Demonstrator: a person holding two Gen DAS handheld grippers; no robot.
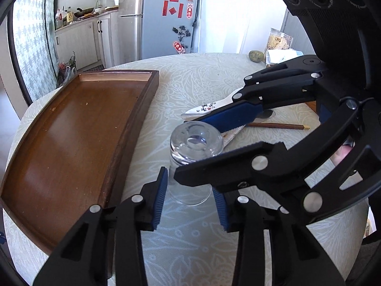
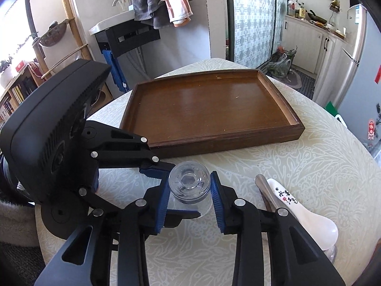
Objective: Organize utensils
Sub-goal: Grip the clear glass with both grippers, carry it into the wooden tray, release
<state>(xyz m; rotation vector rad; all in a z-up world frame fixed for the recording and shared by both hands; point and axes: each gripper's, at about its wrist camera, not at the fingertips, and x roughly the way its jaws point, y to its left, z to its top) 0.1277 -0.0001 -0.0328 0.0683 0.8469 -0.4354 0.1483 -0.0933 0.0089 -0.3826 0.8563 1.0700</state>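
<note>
A clear glass (image 1: 193, 152) stands upside down on the table; it also shows in the right wrist view (image 2: 189, 186). My left gripper (image 1: 189, 197) and my right gripper (image 2: 189, 200) both straddle it from different sides, jaws open, blue pads close to its walls; contact is unclear. The right gripper's fingers (image 1: 228, 116) cross the left wrist view above the glass. An empty brown wooden tray (image 2: 209, 140) lies just beyond the glass. A white ceramic spoon (image 2: 307, 212) with black writing lies to the right, over a metal utensil (image 2: 262, 183). A wooden chopstick (image 1: 278, 125) lies behind the glass.
The round table has a pale patterned cloth (image 2: 297, 157). A clear container (image 1: 279, 40) and a white cloth (image 1: 282, 56) sit at its far edge. A fridge (image 1: 166, 16) and kitchen cabinets (image 1: 78, 40) stand beyond the table.
</note>
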